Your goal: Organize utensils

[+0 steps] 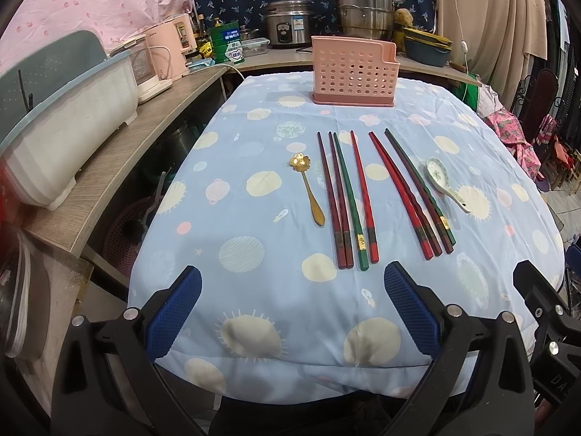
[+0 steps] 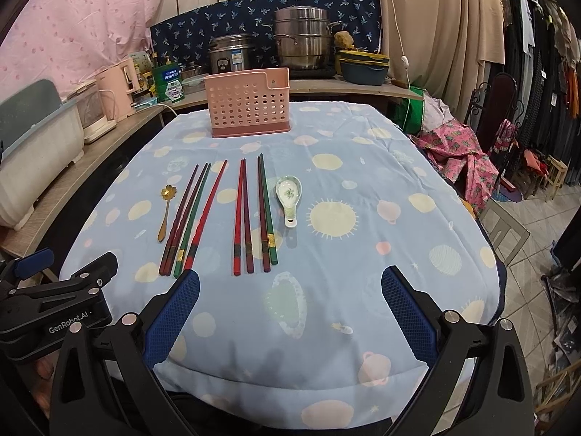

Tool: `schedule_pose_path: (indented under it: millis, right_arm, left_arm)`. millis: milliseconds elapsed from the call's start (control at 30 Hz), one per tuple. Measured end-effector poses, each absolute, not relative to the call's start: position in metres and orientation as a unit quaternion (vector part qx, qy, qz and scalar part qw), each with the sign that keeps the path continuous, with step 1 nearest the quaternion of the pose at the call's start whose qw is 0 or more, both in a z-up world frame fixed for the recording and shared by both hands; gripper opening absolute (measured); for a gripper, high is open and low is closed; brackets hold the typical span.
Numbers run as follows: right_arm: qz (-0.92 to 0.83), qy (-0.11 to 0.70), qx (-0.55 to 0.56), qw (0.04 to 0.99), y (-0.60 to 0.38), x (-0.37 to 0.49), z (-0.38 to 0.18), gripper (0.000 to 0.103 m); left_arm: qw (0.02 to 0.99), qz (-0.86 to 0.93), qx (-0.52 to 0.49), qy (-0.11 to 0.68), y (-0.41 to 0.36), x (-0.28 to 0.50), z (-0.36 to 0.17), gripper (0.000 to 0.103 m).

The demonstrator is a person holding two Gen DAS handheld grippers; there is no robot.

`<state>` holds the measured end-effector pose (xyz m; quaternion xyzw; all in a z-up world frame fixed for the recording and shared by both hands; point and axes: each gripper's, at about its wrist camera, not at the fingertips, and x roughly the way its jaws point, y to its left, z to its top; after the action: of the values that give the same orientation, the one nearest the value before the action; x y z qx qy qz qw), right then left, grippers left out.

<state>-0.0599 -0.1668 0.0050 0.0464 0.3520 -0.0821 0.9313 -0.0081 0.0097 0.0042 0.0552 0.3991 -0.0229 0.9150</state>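
Utensils lie in a row mid-table, handles toward you for easy pinching: pink perforated caddy waits behind, then eight chopsticks, ceramic spoon, gold spoon. Your left gripper and right gripper hover spread, empty.

The left gripper is open above the table's near edge; chopsticks lie mid-table, pink holder at the far edge.

My left gripper and right gripper look alike: each has 2 blue, grid-textured finger pads on angular matte-black arms. Round silver screws dot the joints. White "GenRobot.AI" lettering marks the left gripper's black body.
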Motion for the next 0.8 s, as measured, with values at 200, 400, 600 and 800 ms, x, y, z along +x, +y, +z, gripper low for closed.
schedule_pose_path:
  millis: [200,400,600,800]
  right_arm:
    - [-0.082,0.352,0.048,0.931,-0.1672,-0.0603,0.0047,0.096]
    - [-0.084,0.353,0.047,0.931,-0.1664,-0.0615,0.0040,0.096]
    - [-0.083,0.357,0.047,0.929,-0.1665,-0.0601,0.0009,0.096]
    - [-0.083,0.358,0.048,0.929,-0.1666,-0.0590,-0.0001,0.096]
  left_arm:
    - [0.915,-0.024,0.054,0.400,0.0116,-0.0093,0.0044,0.096]
    - [0.913,-0.018,0.052,0.403,0.0092,-0.0092,0.0008,0.096]
    - [0.912,-0.016,0.049,0.406,0.0096,-0.0075,-0.0006,0.096]
    - [0.912,-0.018,0.049,0.407,0.0090,-0.0072,-0.0020,0.096]
